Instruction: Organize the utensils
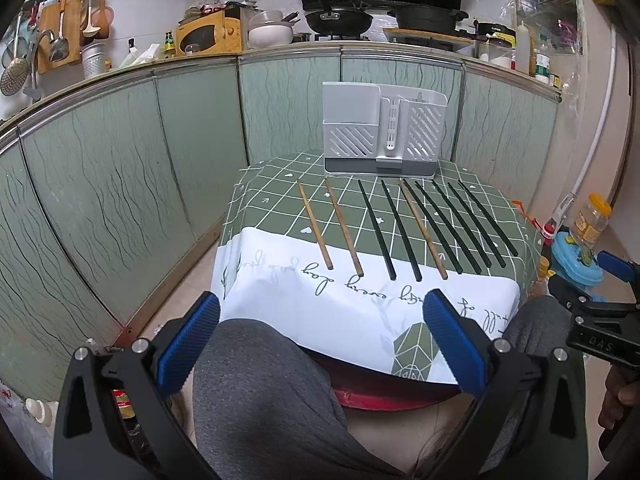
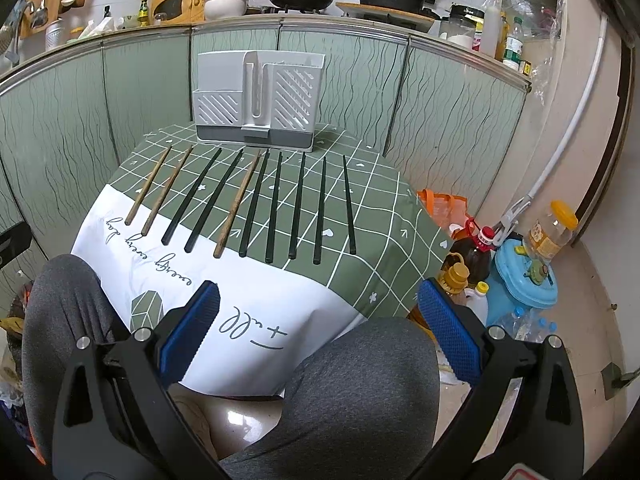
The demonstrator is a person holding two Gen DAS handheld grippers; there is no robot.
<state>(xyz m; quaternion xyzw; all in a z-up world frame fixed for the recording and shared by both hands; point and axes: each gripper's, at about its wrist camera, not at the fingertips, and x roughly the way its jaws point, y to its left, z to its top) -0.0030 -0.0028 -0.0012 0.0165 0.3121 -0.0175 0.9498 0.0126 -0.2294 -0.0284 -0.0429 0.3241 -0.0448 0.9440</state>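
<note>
Several chopsticks lie in a row on the green checked tablecloth [image 1: 280,196]: three wooden chopsticks [image 1: 314,225] [image 2: 149,186] mixed among several black chopsticks [image 1: 377,230] [image 2: 298,205]. Behind them stands a white slotted utensil holder [image 1: 382,132] [image 2: 258,98] with a grey base. My left gripper [image 1: 322,334] hovers open over the person's grey-clad knee, short of the table's near edge. My right gripper [image 2: 318,326] is open too, above the other knee, with nothing between its blue pads [image 2: 450,328]. In the left wrist view the right gripper [image 1: 592,304] shows at the far right.
Green glass cabinet panels [image 1: 120,184] wall the left and back. Bottles, a blue container [image 2: 524,276] and a jar [image 2: 550,228] crowd the floor right of the table. The person's grey knees [image 1: 260,380] [image 2: 360,380] sit below both grippers. The counter holds pans and a microwave.
</note>
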